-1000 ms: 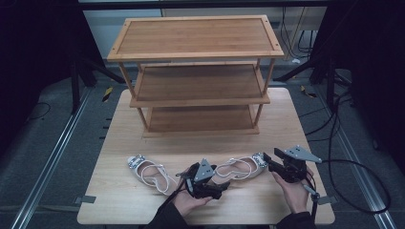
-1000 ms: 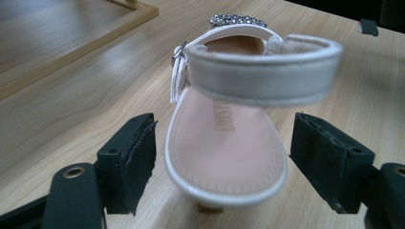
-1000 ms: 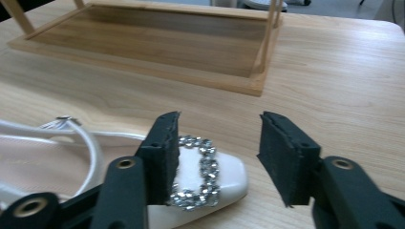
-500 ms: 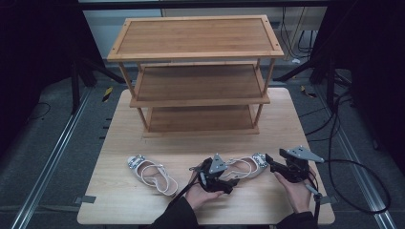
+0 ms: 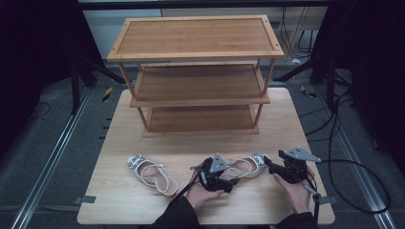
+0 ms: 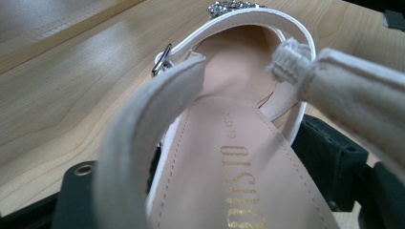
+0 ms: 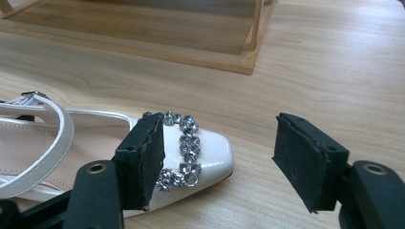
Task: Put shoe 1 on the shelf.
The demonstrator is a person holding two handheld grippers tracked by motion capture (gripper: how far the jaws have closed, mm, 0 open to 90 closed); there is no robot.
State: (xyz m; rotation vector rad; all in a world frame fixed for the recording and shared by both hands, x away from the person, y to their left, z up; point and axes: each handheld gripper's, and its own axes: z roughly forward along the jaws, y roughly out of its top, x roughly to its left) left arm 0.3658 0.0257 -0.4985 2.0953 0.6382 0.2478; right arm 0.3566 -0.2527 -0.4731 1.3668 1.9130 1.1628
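Two white sandals lie on the counter (image 5: 119,200) in front of the three-tier shoe rack (image 5: 198,76): the near sandal (image 5: 246,167) between my hands, the other sandal (image 5: 152,174) well apart to the left. My left gripper (image 5: 220,177) sits at the near sandal's heel end, its jaws on either side of the sole under the heel strap (image 6: 143,138); I cannot tell whether they have closed on it. My right gripper (image 7: 217,162) is released, jaws wide apart, one pad touching the jewelled toe (image 7: 184,148) and the other out over bare wood. To do this well, I judge I should shift the right gripper so the toe sits between both pads, grip the firm sole edge and not the stones, then lift both ends level toward a shelf.
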